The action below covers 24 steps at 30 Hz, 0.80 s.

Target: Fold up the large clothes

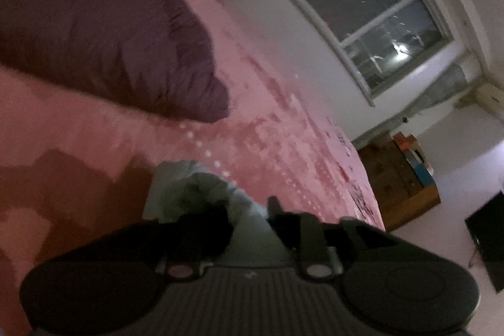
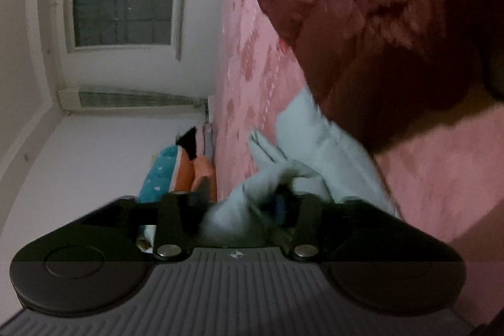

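Garment: pale grey-white cloth (image 2: pixel 318 144) is seen bunched on the pink bedspread (image 1: pixel 277 128), just beside a dark red quilt (image 2: pixel 362 21).
Handling: it is judged soft, light and limp; sagging and slipping are expected if little fabric is pinched.
Left gripper (image 1: pixel 249 219): jaws are seen partly parted, with a fold of the cloth between them; whether it is pinched cannot be told.
Right gripper (image 2: pixel 242 210): jaws are seen wider apart, with cloth bunched in the gap, apparently not clamped.
Hold points: two corners or a hem edge are advised, well apart, so the cloth is kept taut.
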Tool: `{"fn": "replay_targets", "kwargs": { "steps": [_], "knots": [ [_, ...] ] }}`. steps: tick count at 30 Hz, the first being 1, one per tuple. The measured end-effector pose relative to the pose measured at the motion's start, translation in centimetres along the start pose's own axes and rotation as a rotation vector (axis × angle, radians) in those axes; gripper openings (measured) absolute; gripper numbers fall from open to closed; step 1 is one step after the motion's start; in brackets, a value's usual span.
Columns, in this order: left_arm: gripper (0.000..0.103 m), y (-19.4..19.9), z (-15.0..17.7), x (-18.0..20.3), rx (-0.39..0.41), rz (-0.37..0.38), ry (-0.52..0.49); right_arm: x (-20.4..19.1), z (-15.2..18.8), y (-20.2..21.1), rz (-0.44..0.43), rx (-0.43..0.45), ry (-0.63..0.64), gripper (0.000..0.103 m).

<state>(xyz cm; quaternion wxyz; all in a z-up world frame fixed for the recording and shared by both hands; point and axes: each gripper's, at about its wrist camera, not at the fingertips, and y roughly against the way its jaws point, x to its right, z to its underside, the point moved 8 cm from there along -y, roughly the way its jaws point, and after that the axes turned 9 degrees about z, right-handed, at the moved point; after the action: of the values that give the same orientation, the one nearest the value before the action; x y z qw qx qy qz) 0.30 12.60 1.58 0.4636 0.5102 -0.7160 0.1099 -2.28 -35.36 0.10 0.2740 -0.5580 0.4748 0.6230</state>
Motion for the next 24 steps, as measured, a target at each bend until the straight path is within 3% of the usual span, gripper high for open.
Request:
{"fn": "replay_targets", "kwargs": {
  "steps": [5, 7, 8, 9, 10, 13, 18, 21, 24],
  "knots": [
    [0.066, 2.4, -1.9, 2.9, 0.065, 0.032, -0.141, -0.7, -0.8, 0.6, -0.003, 0.052, 0.067, 0.069],
    [0.073, 3.5, -2.7, 4.4, 0.105, 0.04, -0.22, -1.4, -0.9, 0.9, -0.014, 0.077, 0.109, 0.074],
    [0.075, 4.0, -3.0, 5.1, 0.123, 0.04, -0.259, -1.7, -1.0, 1.2, -0.016, 0.092, 0.133, 0.082],
    [0.076, 4.5, -3.3, 5.7, 0.139, 0.037, -0.298, -2.1, -1.1, 1.4, -0.017, 0.113, 0.16, 0.094],
    [0.076, 4.8, -3.5, 6.2, 0.15, 0.03, -0.332, -2.6, -1.3, 1.6, -0.016, 0.137, 0.187, 0.098],
    [0.077, 5.3, -3.3, 7.6, 0.172, 0.019, -0.422, -3.8, -1.7, 2.5, -0.005, 0.207, 0.266, 0.1],
    [0.076, 3.9, 1.2, 9.3, 0.081, -0.003, -0.63, -5.2, -1.9, 3.9, 0.053, 0.327, 0.477, 0.103],
    [0.075, 1.7, 4.5, 9.5, -0.015, 0.004, -0.706, -7.0, 0.4, 2.2, 0.136, 0.348, 0.69, 0.103],
    [0.075, -0.6, 6.6, 9.4, -0.057, -0.019, -0.758, -8.0, 4.4, -1.0, 0.242, 0.325, 0.968, 0.103]
  ]
}}
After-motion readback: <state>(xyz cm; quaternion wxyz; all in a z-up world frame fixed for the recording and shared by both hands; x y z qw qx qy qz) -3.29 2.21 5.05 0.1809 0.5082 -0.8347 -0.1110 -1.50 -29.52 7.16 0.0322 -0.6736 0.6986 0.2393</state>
